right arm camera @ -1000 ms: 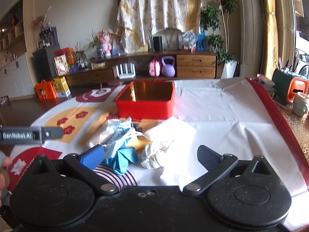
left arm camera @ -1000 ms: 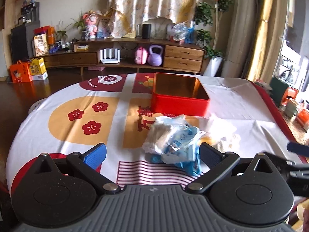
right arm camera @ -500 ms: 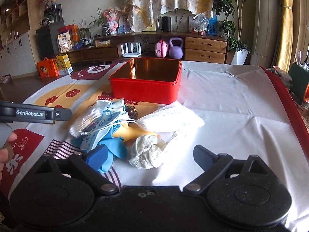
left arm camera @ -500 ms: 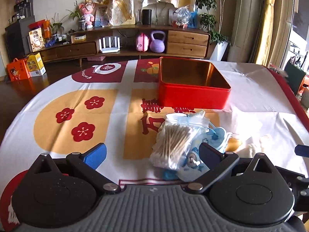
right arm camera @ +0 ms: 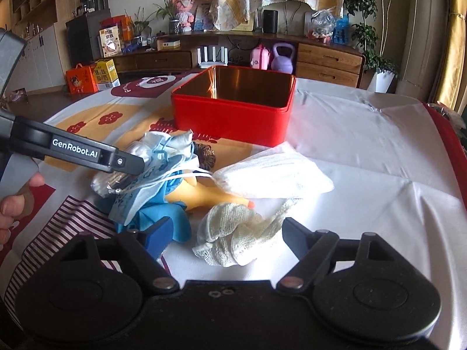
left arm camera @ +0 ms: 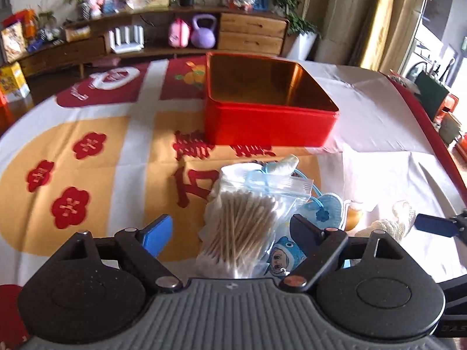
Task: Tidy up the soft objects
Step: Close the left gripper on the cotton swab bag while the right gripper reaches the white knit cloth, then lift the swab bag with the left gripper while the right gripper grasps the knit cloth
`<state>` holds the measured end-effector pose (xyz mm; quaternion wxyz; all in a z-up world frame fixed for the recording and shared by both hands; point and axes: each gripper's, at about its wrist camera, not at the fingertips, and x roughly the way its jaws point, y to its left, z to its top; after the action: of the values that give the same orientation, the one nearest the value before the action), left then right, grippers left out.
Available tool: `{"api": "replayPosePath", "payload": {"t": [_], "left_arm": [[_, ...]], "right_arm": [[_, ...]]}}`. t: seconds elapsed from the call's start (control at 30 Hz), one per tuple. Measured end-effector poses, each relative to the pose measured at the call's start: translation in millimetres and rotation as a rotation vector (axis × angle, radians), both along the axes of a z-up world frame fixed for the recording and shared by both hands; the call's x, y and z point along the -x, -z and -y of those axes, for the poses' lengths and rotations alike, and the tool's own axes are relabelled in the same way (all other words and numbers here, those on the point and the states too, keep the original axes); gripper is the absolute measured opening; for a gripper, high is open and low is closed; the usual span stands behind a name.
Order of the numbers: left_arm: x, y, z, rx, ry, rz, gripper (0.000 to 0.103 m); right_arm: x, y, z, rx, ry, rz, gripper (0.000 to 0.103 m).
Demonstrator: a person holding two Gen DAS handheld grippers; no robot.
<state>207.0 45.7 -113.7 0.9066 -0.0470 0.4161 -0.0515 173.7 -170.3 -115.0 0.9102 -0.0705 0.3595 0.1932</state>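
A pile of soft objects lies on the tablecloth in front of an open red tin (left arm camera: 268,108) (right arm camera: 233,110). My left gripper (left arm camera: 230,230) is open, its jaws on either side of a clear bag of cotton swabs (left arm camera: 242,227) lying on blue children's masks (left arm camera: 327,213). My right gripper (right arm camera: 224,233) is open, just before a cream knitted cloth (right arm camera: 233,239). Beside that lie a white gauze pack (right arm camera: 271,178), a yellow rubber toy (right arm camera: 204,195), a blue glove (right arm camera: 163,218) and the masks (right arm camera: 157,172). The left gripper's body (right arm camera: 76,151) reaches over the pile.
The red tin stands empty at the table's middle, gold inside. A wooden sideboard (right arm camera: 321,58) with a purple kettlebell (right arm camera: 281,58) stands behind the table. The table's red edge (right arm camera: 446,134) runs along the right. A hand (right arm camera: 14,207) shows at the left.
Both grippers have moved forward and down towards the pile. The swab bag now sits between the left jaws; the knitted cloth is nearer the right jaws. Both stayed open.
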Motion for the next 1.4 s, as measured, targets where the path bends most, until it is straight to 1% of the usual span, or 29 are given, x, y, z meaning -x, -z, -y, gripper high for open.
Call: {"api": "replayPosePath", "payload": {"t": [0.07,0.2,0.27,0.3,0.33,0.4,0.47,0.5,0.57,0.63,0.77,0.9,1.07,1.17,1.4], "left_arm": [[-6.1,6.2,-0.1,0.009,0.013,-0.034,0.088],[-10.5,12.8,-3.4,0.054,0.015,-0.055,0.081],[-11.5,13.3,-4.6,0.07,0.017,-0.059,0.076],[-11.9,13.7,-4.8,0.075,0.017,-0.06,0.07],[-11.8,13.9,-5.1,0.077,0.017,-0.064,0.061],[-12.5,14.7,-5.0,0.076,0.014,-0.074,0.052],[-12.2,14.9,-6.9,0.086,0.008,-0.074,0.05],[-11.6,14.5,-7.5,0.09,0.004,-0.072,0.047],[-10.4,13.5,-8.1,0.089,-0.002,-0.065,0.043],[-8.2,11.2,-7.7,0.081,-0.005,-0.056,0.039],[-3.3,5.6,-4.5,0.037,-0.017,-0.032,0.036],[4.5,-3.0,-1.1,0.002,-0.024,-0.005,0.035],[13.7,-13.6,-5.0,0.002,-0.049,-0.005,0.035],[19.6,-21.0,-5.1,-0.006,-0.06,-0.007,0.034],[30.6,-44.1,-0.8,-0.013,-0.05,-0.002,0.035]], "right_arm": [[-2.3,4.3,-0.5,0.006,0.002,-0.01,0.079],[-5.6,9.6,-1.8,0.012,0.004,-0.021,0.074],[-5.8,11.5,-2.0,0.011,0.006,-0.028,0.068],[-5.5,12.8,-3.2,0.01,0.005,-0.032,0.066],[-5.3,13.7,-3.4,0.009,0.004,-0.036,0.061],[-4.6,15.0,-3.0,0.007,0.004,-0.04,0.058],[-3.3,15.0,-2.5,0.008,0.007,-0.037,0.053],[-3.0,14.8,-1.7,0.006,0.008,-0.035,0.052],[-2.6,13.7,-0.4,0.002,0.011,-0.03,0.045],[-1.2,12.1,0.7,-0.005,0.011,-0.021,0.04],[1.2,6.9,3.2,-0.016,0.019,-0.009,0.036],[7.3,-3.3,7.0,-0.034,0.015,0.013,0.035],[14.8,-20.0,11.3,-0.06,0.007,0.032,0.034],[15.8,-29.7,14.8,-0.078,-0.002,0.028,0.035],[14.3,-59.7,20.1,-0.105,-0.032,0.046,0.035]]}}
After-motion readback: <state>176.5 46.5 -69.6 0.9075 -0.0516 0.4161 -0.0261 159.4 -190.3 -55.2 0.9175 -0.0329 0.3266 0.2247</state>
